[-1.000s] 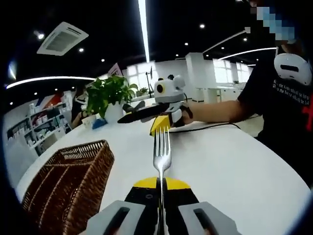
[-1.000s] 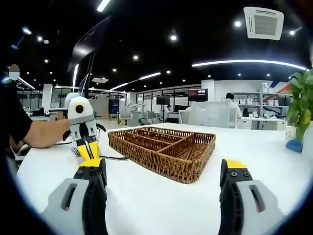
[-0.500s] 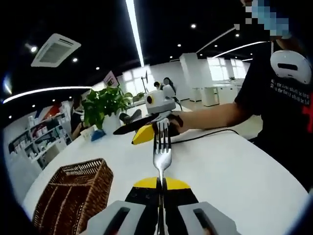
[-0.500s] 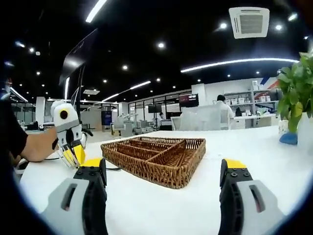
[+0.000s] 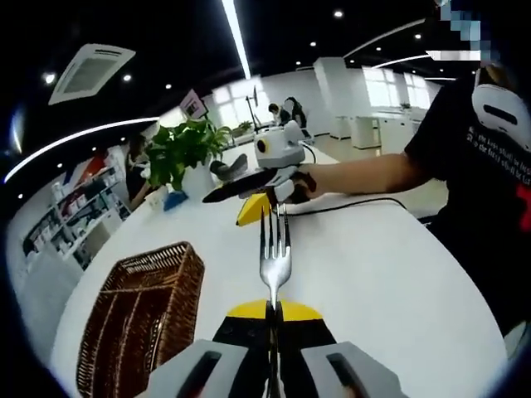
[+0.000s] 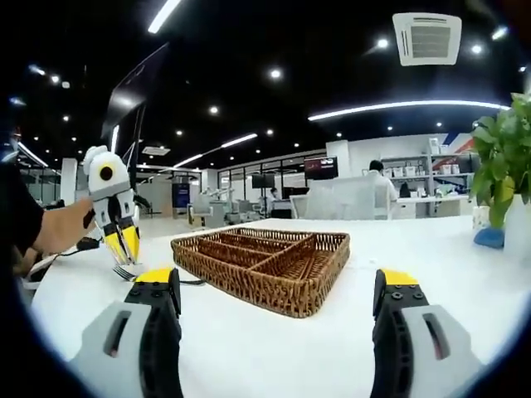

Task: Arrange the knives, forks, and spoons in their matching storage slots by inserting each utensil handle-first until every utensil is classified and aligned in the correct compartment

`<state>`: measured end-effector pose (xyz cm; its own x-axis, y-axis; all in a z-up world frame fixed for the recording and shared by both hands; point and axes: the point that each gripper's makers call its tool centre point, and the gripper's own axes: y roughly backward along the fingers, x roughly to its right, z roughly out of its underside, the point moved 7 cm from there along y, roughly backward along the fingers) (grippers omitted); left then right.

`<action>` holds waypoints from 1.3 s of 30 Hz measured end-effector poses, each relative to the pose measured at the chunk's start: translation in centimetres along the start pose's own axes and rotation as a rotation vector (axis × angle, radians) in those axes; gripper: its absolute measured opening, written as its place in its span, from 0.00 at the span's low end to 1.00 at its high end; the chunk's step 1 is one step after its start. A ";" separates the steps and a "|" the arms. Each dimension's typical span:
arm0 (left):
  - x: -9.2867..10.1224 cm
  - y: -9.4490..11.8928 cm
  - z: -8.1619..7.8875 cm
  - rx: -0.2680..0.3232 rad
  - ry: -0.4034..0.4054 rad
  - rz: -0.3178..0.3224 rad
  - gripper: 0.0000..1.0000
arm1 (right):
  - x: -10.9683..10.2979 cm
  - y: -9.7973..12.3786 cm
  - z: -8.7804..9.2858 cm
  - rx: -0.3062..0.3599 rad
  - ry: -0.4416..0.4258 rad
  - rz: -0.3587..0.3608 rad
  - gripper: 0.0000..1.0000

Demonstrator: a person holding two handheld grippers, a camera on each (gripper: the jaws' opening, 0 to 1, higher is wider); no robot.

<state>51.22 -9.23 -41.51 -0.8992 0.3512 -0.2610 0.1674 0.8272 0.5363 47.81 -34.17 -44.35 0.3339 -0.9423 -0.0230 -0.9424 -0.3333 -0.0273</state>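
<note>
The left gripper (image 5: 272, 311) has its jaws closed tight on a fork (image 5: 273, 253), pinching the handle so the neck and tines stick straight out past the yellow tips. The tines point away over the white table (image 5: 373, 282), toward the right gripper (image 5: 253, 199), which shows at the far side of the table in a person's hand (image 5: 303, 184). The fork's handle below the jaws is hidden between the grey finger bodies.

To the left of the fork, well apart from it, lies the wicker tray (image 5: 141, 311), seen end-on, with long dividers running along its inside. Beyond it stands a potted plant (image 5: 187, 153) near the table's far edge. A black cable (image 5: 365, 203) trails across the table from the held gripper toward the person's dark shirt (image 5: 477, 166).

In the right gripper view, the right gripper (image 6: 278, 290) has its jaws spread wide with nothing between them. The tray (image 6: 265, 257) sits between and beyond the two fingers, its compartments visible from the side. At the left, the left gripper (image 6: 120, 245) points downward with the fork's tines (image 6: 124, 271) close over the table, just beside the tray's left corner. The plant (image 6: 502, 157) stands at the right edge.
</note>
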 end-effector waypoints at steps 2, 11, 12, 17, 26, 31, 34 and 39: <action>-0.1 0.7 -0.3 -0.025 -0.024 0.006 0.00 | 0.0 0.0 0.0 0.001 -0.003 -0.001 0.99; -0.6 3.4 -2.1 -0.096 -0.045 -0.021 0.00 | -0.2 -0.1 0.2 -0.007 0.002 -0.009 0.99; -0.7 3.6 -2.2 -0.104 -0.031 -0.025 0.00 | -0.3 0.0 0.1 -0.005 0.002 -0.010 0.99; -0.9 4.4 -3.1 -0.126 -0.008 -0.050 0.00 | -0.3 0.0 0.0 -0.001 0.007 -0.011 0.99; -0.1 5.3 -4.8 -0.197 -0.031 -0.044 0.00 | -0.8 0.0 0.1 -0.004 0.014 -0.018 0.99; 0.0 5.4 -5.0 -0.213 -0.034 -0.047 0.00 | -1.0 -0.1 0.1 -0.006 0.027 -0.023 1.00; -0.1 5.0 -4.7 -0.218 -0.041 -0.050 0.00 | -1.0 -0.1 0.2 -0.011 0.033 -0.021 1.00; -0.2 4.6 -4.1 -0.227 -0.069 -0.043 0.00 | -1.0 -0.1 0.1 -0.009 0.037 -0.021 1.00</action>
<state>50.50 -7.27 -35.64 -0.8725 0.3532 -0.3377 0.0273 0.7252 0.6880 47.58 -33.16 -44.43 0.3525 -0.9357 0.0143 -0.9355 -0.3528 -0.0189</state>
